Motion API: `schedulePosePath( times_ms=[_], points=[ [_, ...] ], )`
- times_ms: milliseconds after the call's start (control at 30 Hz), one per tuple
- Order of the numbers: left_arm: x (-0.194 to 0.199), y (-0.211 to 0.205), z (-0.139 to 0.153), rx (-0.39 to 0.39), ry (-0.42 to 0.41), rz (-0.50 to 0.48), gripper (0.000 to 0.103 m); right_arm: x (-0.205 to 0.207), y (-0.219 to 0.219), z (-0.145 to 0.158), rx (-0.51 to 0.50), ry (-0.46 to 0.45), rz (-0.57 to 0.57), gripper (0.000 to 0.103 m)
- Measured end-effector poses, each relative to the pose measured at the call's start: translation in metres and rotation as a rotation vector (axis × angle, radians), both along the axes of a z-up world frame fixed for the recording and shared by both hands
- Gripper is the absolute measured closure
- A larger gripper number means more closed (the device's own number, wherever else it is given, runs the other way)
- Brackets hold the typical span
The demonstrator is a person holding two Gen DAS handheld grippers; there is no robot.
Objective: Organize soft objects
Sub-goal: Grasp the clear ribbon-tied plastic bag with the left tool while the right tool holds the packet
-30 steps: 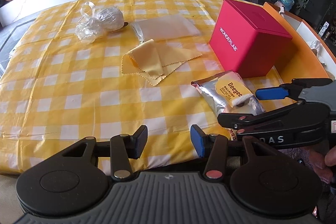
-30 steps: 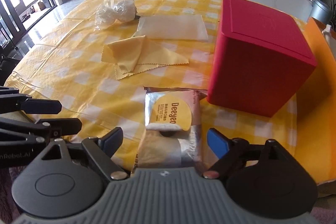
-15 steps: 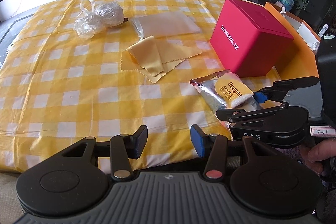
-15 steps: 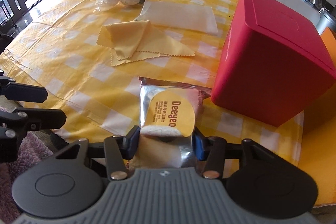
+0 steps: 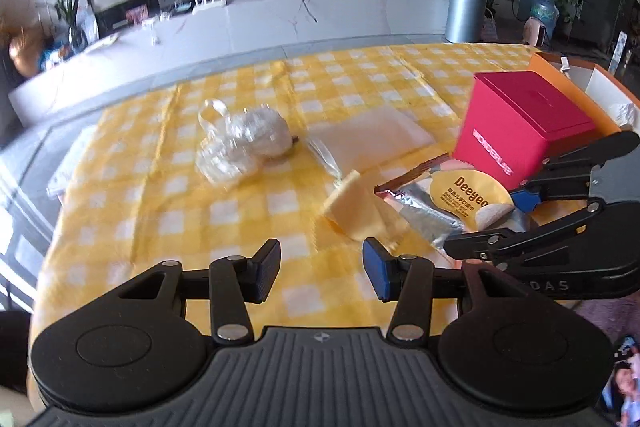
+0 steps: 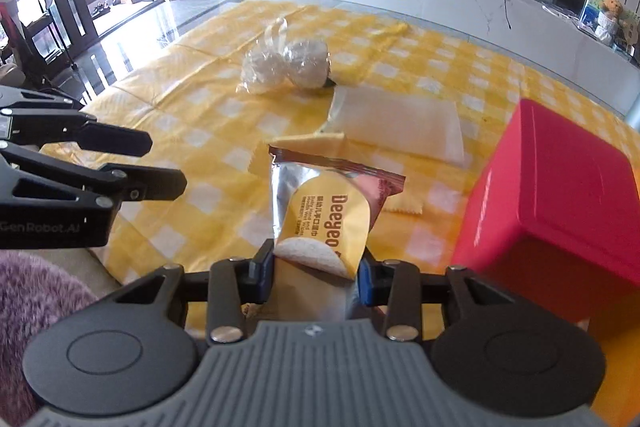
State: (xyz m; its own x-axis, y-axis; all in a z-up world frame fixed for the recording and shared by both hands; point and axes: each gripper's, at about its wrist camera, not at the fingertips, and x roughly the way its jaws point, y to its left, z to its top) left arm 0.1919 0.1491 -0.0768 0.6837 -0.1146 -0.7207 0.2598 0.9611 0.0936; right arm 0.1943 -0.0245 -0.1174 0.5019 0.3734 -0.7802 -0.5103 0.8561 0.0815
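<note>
Right claw [image 6: 316, 277]: its jaws are closing on the near end of the silver wipes packet [image 6: 324, 215], pads pressing both sides; the packet looks lifted, its far end tipped up over the counter [image 6: 208, 131].
Left claw [image 5: 320, 269]: jaws apart with nothing between them, hanging over the checked cloth just beside the right claw.
Where the packet is: in the right claw, above the near edge of the counter, close to the red box [image 6: 560, 203] and in front of the folded yellow cloth [image 5: 352, 211].
Slip risk: the foil is slick and only the near end is pinched, so I'd expect the heavier far end to sag or swing and slide out if the hand moves sharply.
Crush risk: the pack is soft; a harder squeeze could buckle it or lift the round label flap.
Collision risk: the red box sits just to the right, and a sideways sweep could knock the packet against it.
Other clutter: the clear bag bundle [image 6: 286, 67] and the flat translucent pouch [image 6: 396, 123] lie well beyond, unlikely to interfere yet.
Claws together: the two tools are near, so they may clash if both reach in.
</note>
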Motion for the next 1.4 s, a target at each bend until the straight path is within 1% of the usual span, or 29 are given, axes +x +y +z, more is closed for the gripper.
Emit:
schedulePosePath(
  times_ms=[33,100,200,267,300,367,433,500,600,667,733,800,867,900,967,1133,1167,1233,1333,1400],
  points=[
    [0.008,0.002,0.000,0.029,-0.021,-0.012,0.046,0.008,0.004,0.002,0.004,-0.011,0.001,0.064],
    [0.027,0.007,-0.004,0.088,-0.060,-0.066,0.046,0.027,0.013,0.003,0.012,-0.027,-0.003,0.064],
    [0.053,0.009,-0.015,0.191,-0.070,-0.132,0.040,0.057,0.021,0.002,0.043,-0.015,-0.017,0.064],
    [0.071,0.007,-0.025,0.261,-0.079,-0.169,0.031,0.076,0.024,0.002,0.065,-0.005,-0.027,0.063],
    [0.080,0.007,-0.030,0.285,-0.081,-0.182,0.029,0.084,0.026,0.001,0.069,-0.004,-0.033,0.063],
    [0.099,0.009,-0.039,0.300,-0.076,-0.209,0.027,0.100,0.032,-0.002,0.072,0.000,-0.045,0.063],
    [0.119,0.013,-0.050,0.297,-0.060,-0.207,0.025,0.115,0.036,-0.008,0.076,0.014,-0.056,0.063],
    [0.138,0.019,-0.059,0.268,-0.039,-0.189,0.024,0.125,0.040,-0.014,0.074,0.025,-0.063,0.063],
    [0.157,0.026,-0.070,0.228,0.005,-0.167,0.024,0.134,0.042,-0.022,0.072,0.037,-0.065,0.063],
    [0.162,0.024,-0.076,0.253,-0.001,-0.163,0.019,0.136,0.041,-0.027,0.072,0.053,-0.067,0.063],
    [0.165,0.022,-0.079,0.263,0.008,-0.159,0.019,0.137,0.042,-0.031,0.070,0.063,-0.064,0.063],
    [0.168,0.022,-0.083,0.267,0.024,-0.150,0.020,0.136,0.042,-0.033,0.065,0.068,-0.059,0.063],
    [0.170,0.019,-0.086,0.294,0.031,-0.155,0.032,0.135,0.043,-0.034,0.061,0.071,-0.056,0.063],
    [0.171,0.018,-0.088,0.308,0.037,-0.150,0.033,0.134,0.043,-0.035,0.059,0.070,-0.054,0.063],
    [0.172,0.016,-0.091,0.324,0.041,-0.135,0.042,0.134,0.043,-0.035,0.054,0.069,-0.054,0.063],
    [0.171,0.010,-0.093,0.359,0.037,-0.103,0.058,0.131,0.044,-0.031,0.054,0.057,-0.051,0.063],
    [0.169,0.010,-0.091,0.357,0.033,-0.092,0.060,0.130,0.043,-0.029,0.054,0.051,-0.050,0.063],
    [0.163,0.013,-0.082,0.325,0.014,-0.064,0.061,0.126,0.043,-0.023,0.055,0.036,-0.047,0.063],
    [0.148,0.015,-0.061,0.285,-0.029,-0.025,0.061,0.118,0.038,-0.009,0.068,0.001,-0.033,0.063],
    [0.134,0.016,-0.043,0.241,-0.040,0.000,0.061,0.110,0.035,0.001,0.070,-0.030,-0.018,0.063]
  ],
)
